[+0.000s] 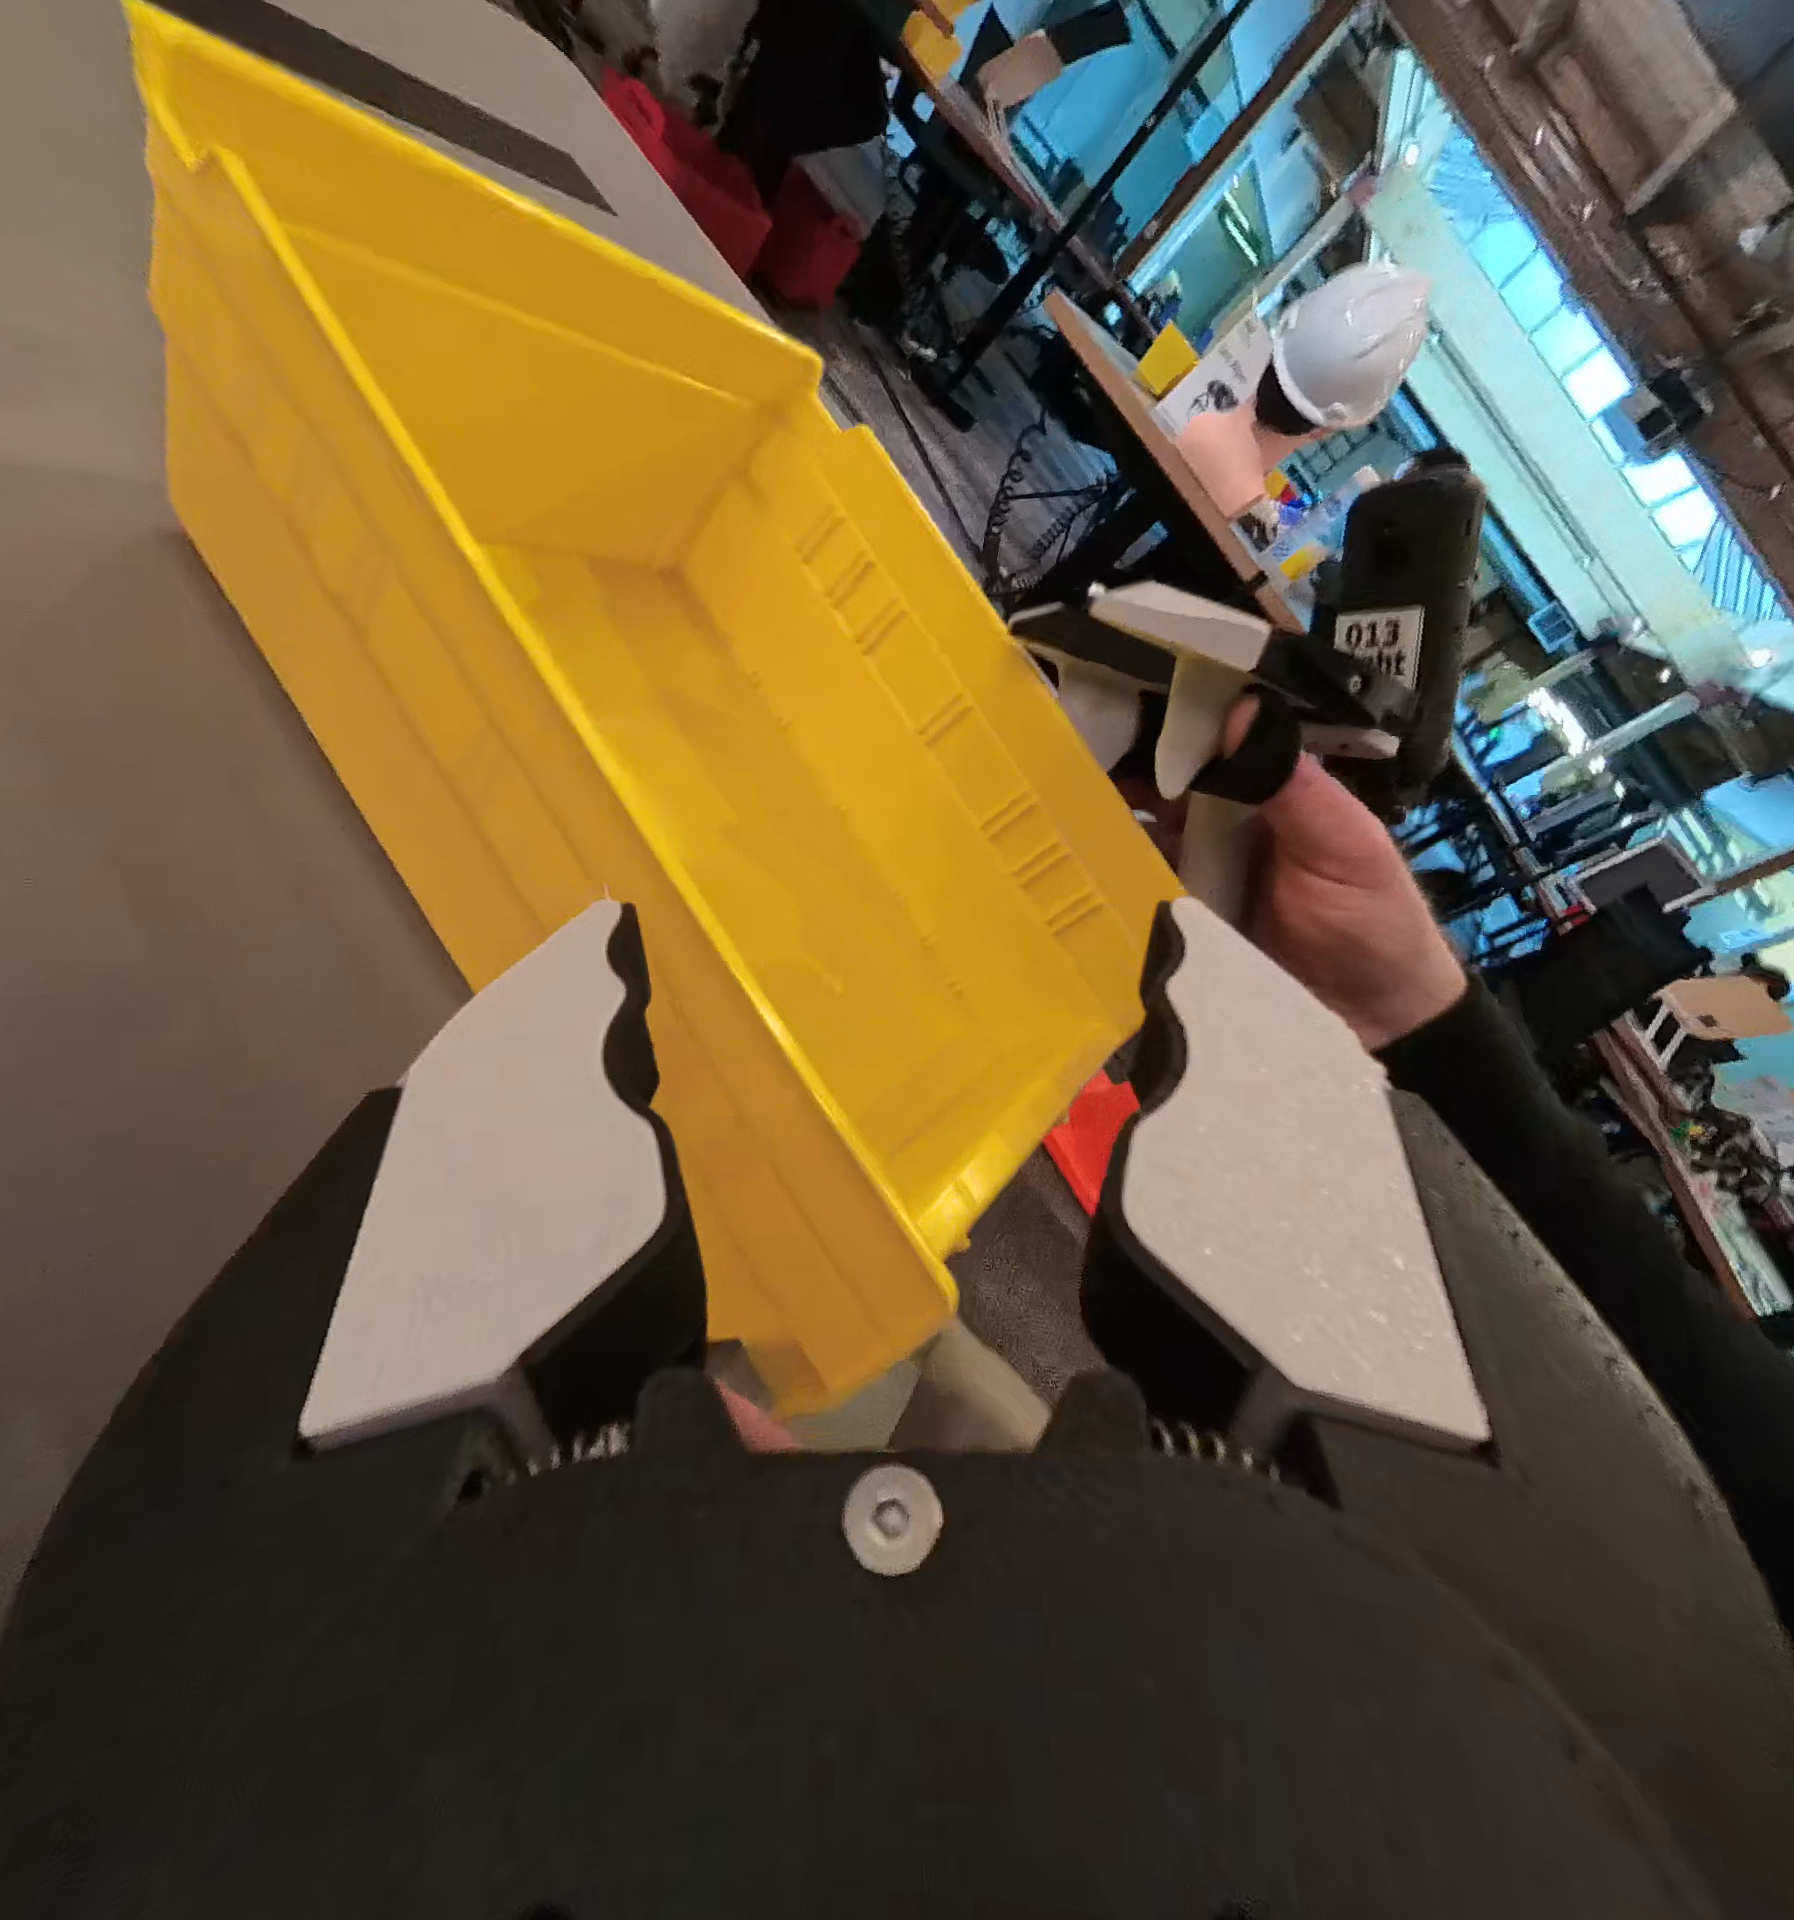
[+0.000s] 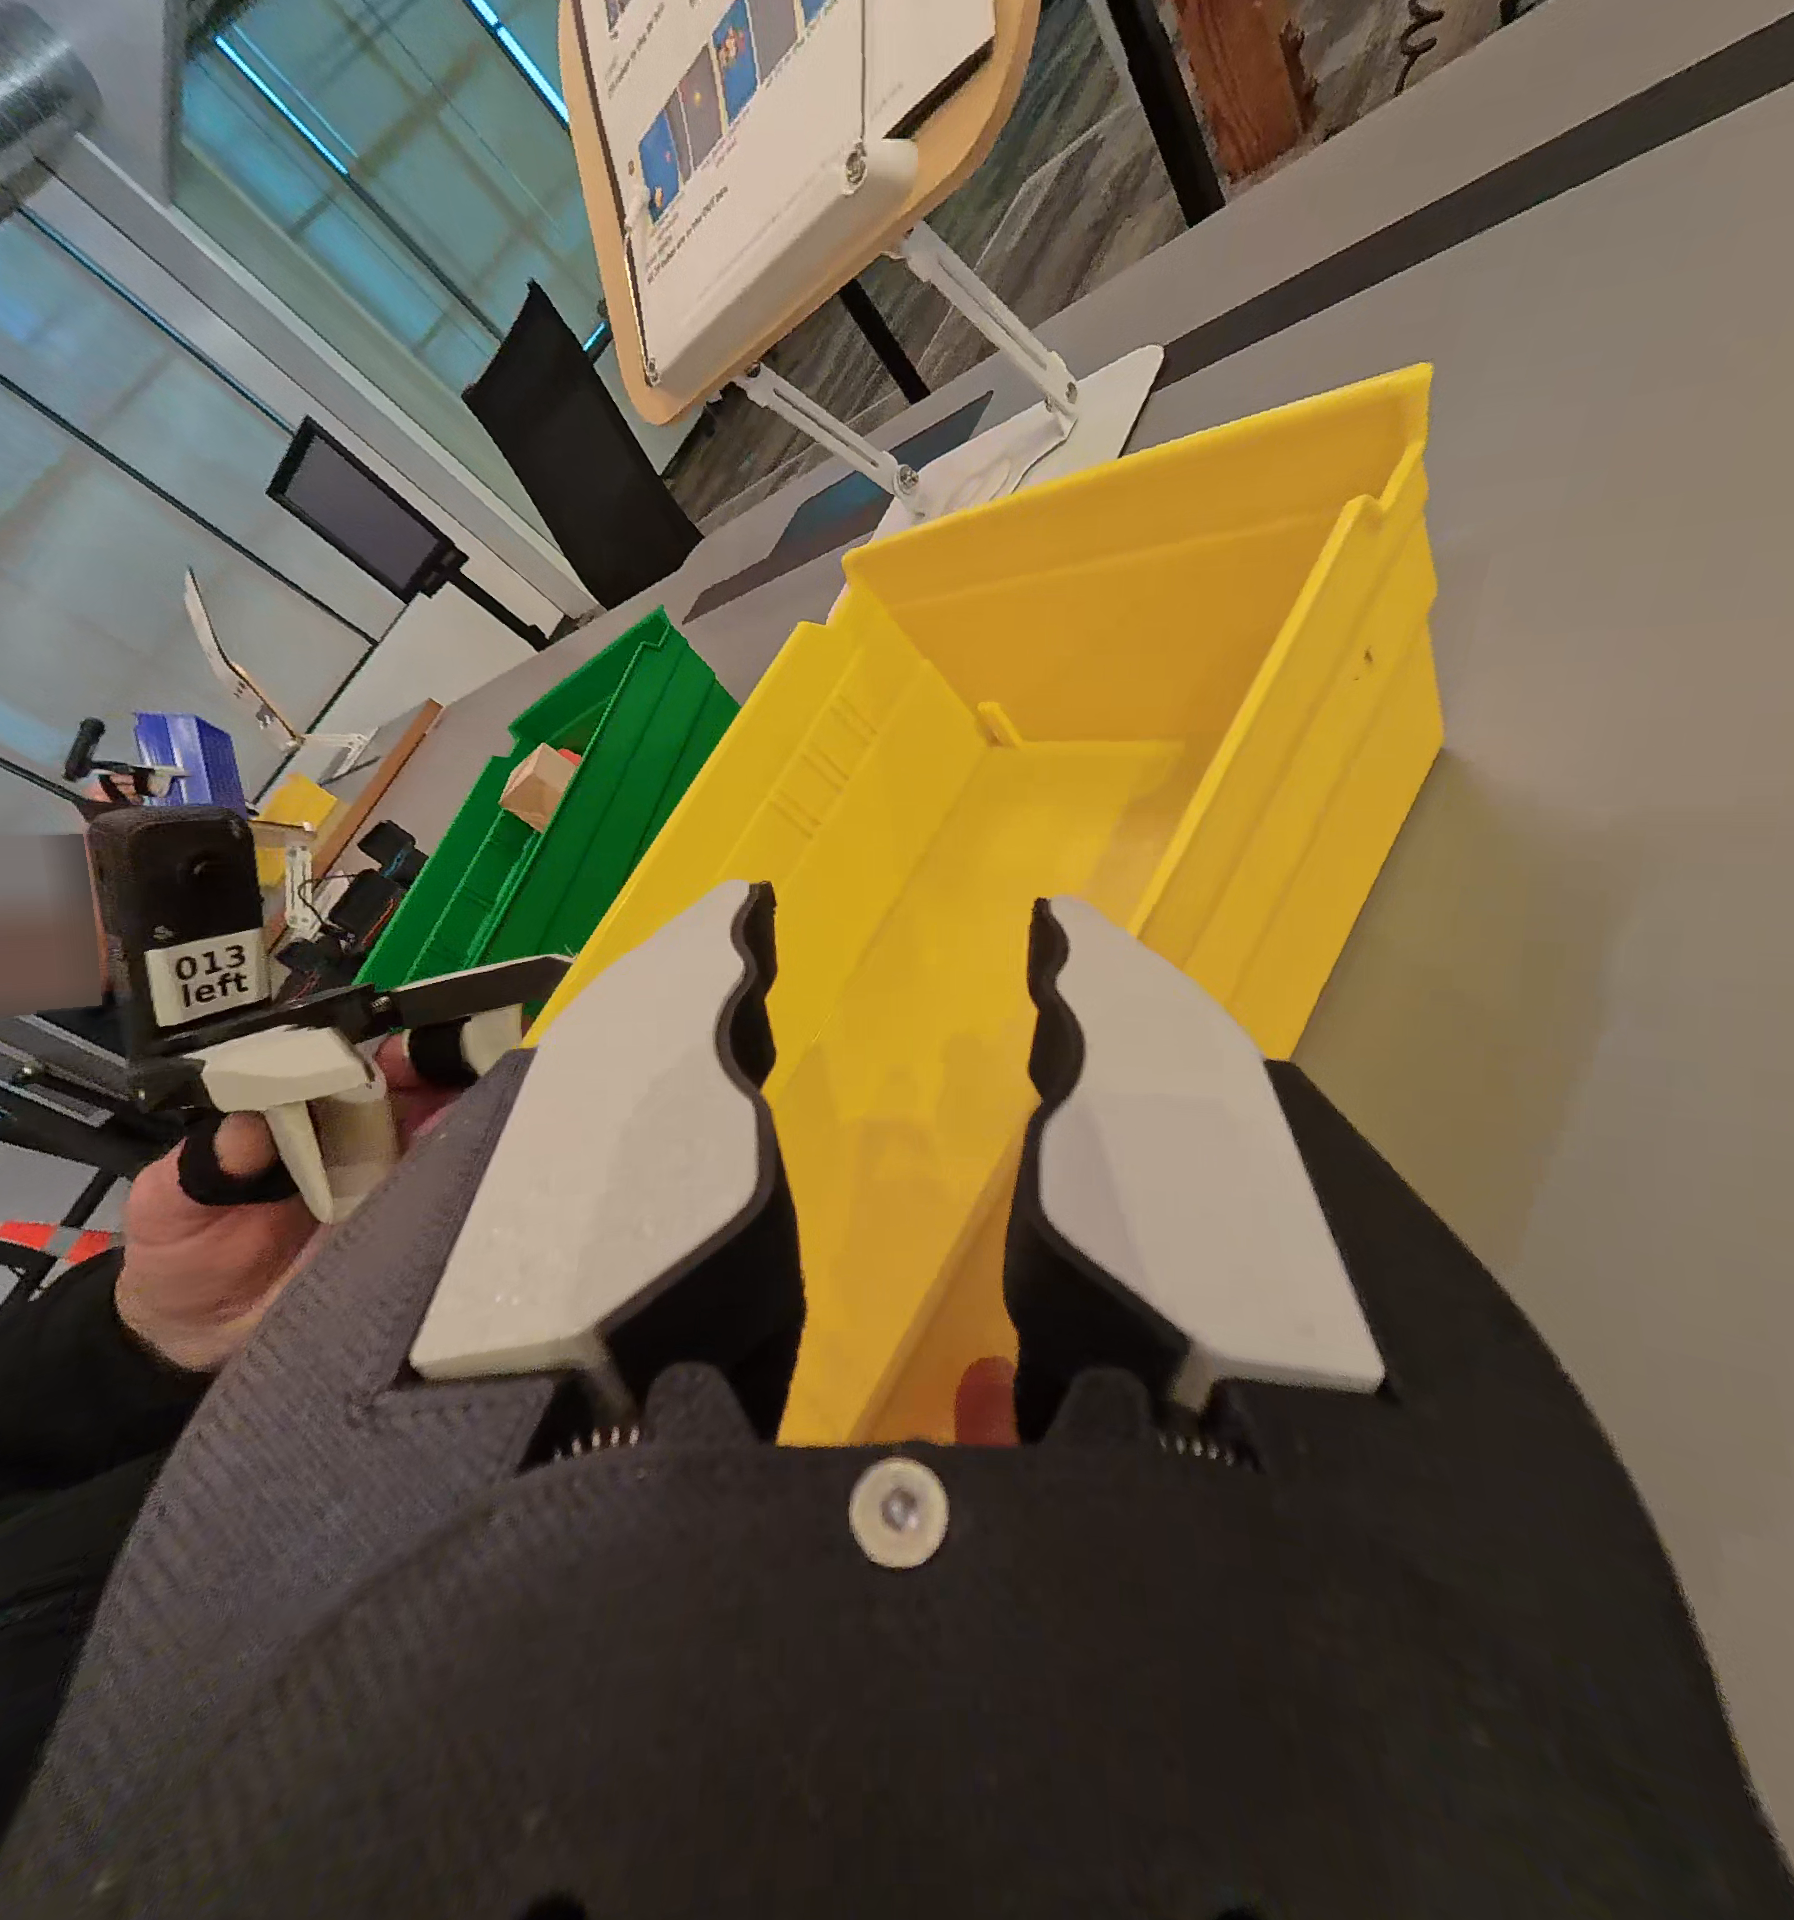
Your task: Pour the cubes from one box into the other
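Note:
An empty yellow box (image 1: pixel 581 436) lies on the grey table (image 1: pixel 93 727). My left gripper (image 1: pixel 898 925) is open wide, and the box's near side wall and corner pass between its jaws. My right gripper (image 2: pixel 901 909) straddles the opposite wall of the yellow box (image 2: pixel 1132 644) with its jaws parted; it also shows in the left wrist view (image 1: pixel 1038 634) at that rim. A green box (image 2: pixel 602 748) stands just beyond the yellow one, with a wooden cube (image 2: pixel 538 792) visible in it. The left gripper (image 2: pixel 540 977) shows at the yellow box's far rim.
A white stand holding a board (image 2: pixel 789 156) sits on the table (image 2: pixel 1599 727) behind the boxes. Red bins (image 1: pixel 706 197) and workbenches lie beyond the table edge. An orange object (image 1: pixel 1085 1132) shows below the box's near corner.

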`<action>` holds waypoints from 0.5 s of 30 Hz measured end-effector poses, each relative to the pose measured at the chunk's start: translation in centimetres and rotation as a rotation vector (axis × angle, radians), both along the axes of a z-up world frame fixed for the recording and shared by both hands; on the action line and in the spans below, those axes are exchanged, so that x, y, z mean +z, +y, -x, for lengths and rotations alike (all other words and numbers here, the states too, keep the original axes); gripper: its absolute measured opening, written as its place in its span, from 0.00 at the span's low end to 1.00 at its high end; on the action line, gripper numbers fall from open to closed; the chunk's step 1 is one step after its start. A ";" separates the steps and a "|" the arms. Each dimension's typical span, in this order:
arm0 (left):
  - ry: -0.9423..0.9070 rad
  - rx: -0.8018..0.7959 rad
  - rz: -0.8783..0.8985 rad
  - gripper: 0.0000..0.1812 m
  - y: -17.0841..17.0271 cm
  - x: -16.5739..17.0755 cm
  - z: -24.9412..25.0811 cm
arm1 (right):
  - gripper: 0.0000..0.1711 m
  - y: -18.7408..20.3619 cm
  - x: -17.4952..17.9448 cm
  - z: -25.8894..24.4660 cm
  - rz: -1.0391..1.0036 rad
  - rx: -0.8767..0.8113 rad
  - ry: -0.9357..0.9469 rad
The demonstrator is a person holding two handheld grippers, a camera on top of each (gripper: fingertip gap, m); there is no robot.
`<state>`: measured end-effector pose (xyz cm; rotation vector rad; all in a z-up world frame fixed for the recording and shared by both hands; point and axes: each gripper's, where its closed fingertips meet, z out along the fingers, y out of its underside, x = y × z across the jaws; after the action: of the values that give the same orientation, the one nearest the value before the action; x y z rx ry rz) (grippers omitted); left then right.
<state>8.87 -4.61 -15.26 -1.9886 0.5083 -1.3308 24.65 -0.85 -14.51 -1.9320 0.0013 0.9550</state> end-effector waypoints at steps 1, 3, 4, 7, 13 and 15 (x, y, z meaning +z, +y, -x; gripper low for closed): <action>0.028 -0.021 -0.003 0.50 -0.4 -0.3 0.0 | 0.23 0.0 0.2 0.2 -0.010 0.002 -0.010; 0.044 -0.068 0.012 0.50 -1.4 -0.9 -0.1 | 0.23 -0.1 0.4 0.5 -0.018 0.006 -0.041; 0.039 -0.076 0.027 0.51 -1.7 -1.1 -0.2 | 0.23 -0.1 0.5 0.6 -0.025 0.011 -0.059; 0.032 -0.100 0.042 0.53 -2.1 -1.2 -0.7 | 0.27 -0.2 0.9 1.0 -0.062 0.029 -0.093; 0.016 -0.097 0.030 0.53 -2.0 -0.7 -0.5 | 0.28 -0.2 2.5 0.1 -0.115 -0.008 0.045; -0.018 -0.058 0.016 0.51 -1.3 0.2 0.1 | 0.28 -0.2 3.3 -0.9 -0.142 -0.065 0.038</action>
<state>8.77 -5.96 -15.04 -1.9865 0.5523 -1.3902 25.53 -1.01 -11.18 -1.7729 0.0174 0.9238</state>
